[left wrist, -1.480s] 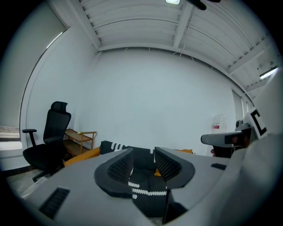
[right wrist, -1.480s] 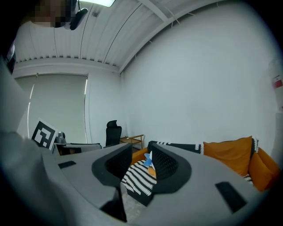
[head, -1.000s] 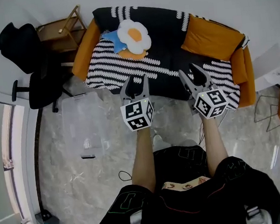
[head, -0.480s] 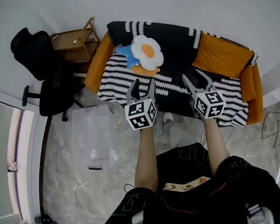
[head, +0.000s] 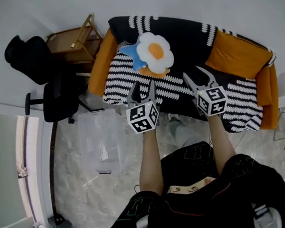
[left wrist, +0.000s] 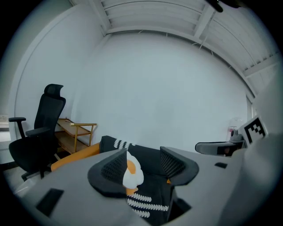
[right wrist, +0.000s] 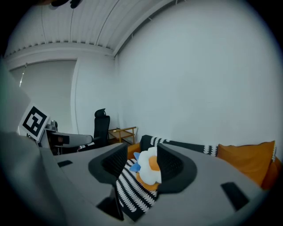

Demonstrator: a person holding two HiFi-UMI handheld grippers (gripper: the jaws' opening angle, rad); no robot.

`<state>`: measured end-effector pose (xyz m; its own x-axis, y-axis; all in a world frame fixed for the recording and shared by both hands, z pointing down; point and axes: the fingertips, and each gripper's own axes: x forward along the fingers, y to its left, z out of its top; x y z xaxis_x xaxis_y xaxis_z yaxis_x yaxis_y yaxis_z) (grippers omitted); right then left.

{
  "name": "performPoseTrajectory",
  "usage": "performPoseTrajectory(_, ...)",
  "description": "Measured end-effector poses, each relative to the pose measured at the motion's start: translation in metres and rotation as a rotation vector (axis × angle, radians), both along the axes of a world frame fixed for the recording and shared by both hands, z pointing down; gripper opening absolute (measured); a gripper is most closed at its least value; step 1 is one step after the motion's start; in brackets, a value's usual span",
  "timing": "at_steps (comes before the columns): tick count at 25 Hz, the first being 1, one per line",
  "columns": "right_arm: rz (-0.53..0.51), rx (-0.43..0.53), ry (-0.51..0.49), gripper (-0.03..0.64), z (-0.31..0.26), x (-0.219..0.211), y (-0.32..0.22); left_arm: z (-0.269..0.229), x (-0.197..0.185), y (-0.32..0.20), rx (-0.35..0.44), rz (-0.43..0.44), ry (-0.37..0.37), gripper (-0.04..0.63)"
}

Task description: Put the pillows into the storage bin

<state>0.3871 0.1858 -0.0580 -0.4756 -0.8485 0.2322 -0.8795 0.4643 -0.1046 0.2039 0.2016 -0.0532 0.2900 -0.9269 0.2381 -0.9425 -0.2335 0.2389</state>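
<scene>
A fried-egg pillow (head: 155, 50) lies on the sofa's left half, on top of a blue pillow (head: 133, 58) and an orange one (head: 151, 71). The clear storage bin (head: 101, 142) stands on the floor left of the sofa's front. My left gripper (head: 141, 86) hovers at the sofa's front edge, just short of the pillows. Its jaws are closing a little, with nothing between them. My right gripper (head: 198, 75) stands open and empty over the striped seat. Both gripper views look between the jaws at the egg pillow (left wrist: 131, 173) (right wrist: 149, 170), which is farther off.
The black sofa (head: 185, 36) has a striped throw and a large orange cushion (head: 237, 56) at its right end. A black office chair (head: 44, 80) and a wooden shelf (head: 70, 40) stand to the left. Marble floor lies around the bin.
Both grippers have come nearer to the sofa and now reach over its front edge. The pillows and the bin have not moved.
</scene>
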Motion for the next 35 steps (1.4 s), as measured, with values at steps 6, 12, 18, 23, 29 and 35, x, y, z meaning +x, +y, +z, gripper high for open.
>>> performPoseTrajectory(6, 0.02, -0.099, 0.0, 0.192, 0.042, 0.008, -0.072, 0.044, 0.015, -0.067, -0.104, 0.023, -0.006, 0.237)
performPoseTrajectory(12, 0.031, -0.199, -0.044, 0.192, 0.088, 0.013, -0.124, 0.086, 0.025, -0.125, -0.199, 0.036, -0.01, 0.241)
performPoseTrajectory(18, 0.05, -0.301, -0.088, 0.192, 0.14, 0.017, -0.163, 0.129, 0.019, -0.174, -0.306, 0.007, -0.074, 0.26)
performPoseTrajectory(23, 0.04, -0.388, -0.127, 0.192, 0.184, 0.016, -0.193, 0.163, 0.021, -0.21, -0.376, 0.023, -0.094, 0.272)
performPoseTrajectory(29, 0.072, -0.477, -0.224, 0.192, 0.237, 0.017, -0.237, 0.198, 0.024, -0.255, -0.442, 0.039, -0.131, 0.284)
performPoseTrajectory(35, 0.085, -0.539, -0.26, 0.193, 0.291, 0.02, -0.276, 0.231, 0.019, -0.29, -0.491, 0.017, -0.166, 0.303)
